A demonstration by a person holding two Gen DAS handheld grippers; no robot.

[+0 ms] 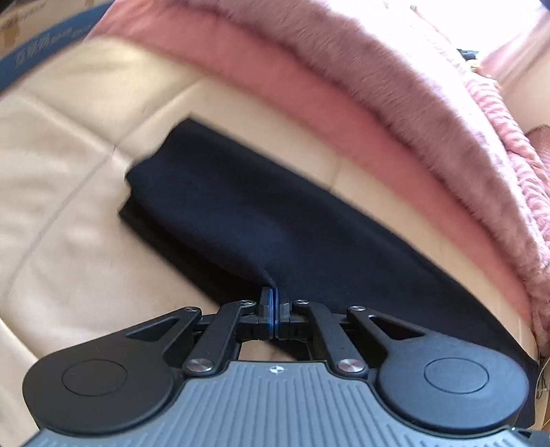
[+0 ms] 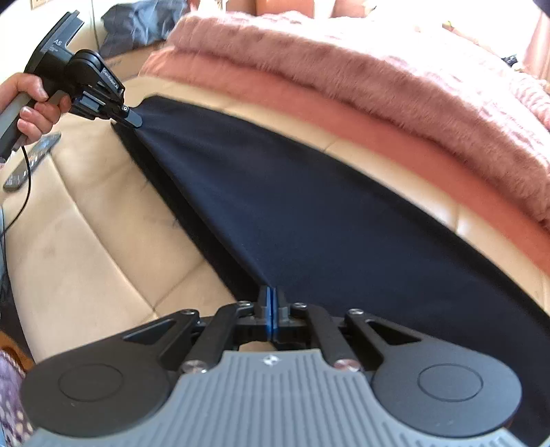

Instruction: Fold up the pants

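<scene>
Right up close in the left wrist view, the left gripper (image 1: 274, 298) has its blue-lined fingers pressed tight together, pinching a raised fold of the dark navy pants (image 1: 261, 220). The cloth peaks up to the pinch and falls away on both sides. To the left of that, the pants' far end lies flat on the cream leather sofa (image 1: 62, 206), one layer lapping over another at the squared corner. Further back, a blue-edged cardboard box (image 1: 31, 37) sits at the top-left corner. Sweeping right, a pink furry blanket (image 1: 395, 86) runs along behind the pants, a strip of bare sofa showing between the two.

Over to the right wrist view: the right gripper (image 2: 271, 302) is likewise clamped shut on the near edge of the pants, fabric pulled to a point between its fingers. Far left, a hand grips the handle of the other gripper, which bites the far corner of the pants, so the cloth stretches taut between the two tools, lifted off the seat along its left edge. Below that hand, a remote control (image 2: 31, 165) lies on the cushion beside a black cable (image 2: 24, 192). At the top, a rumpled grey-blue garment (image 2: 137, 24) sits near the blanket's end.
</scene>
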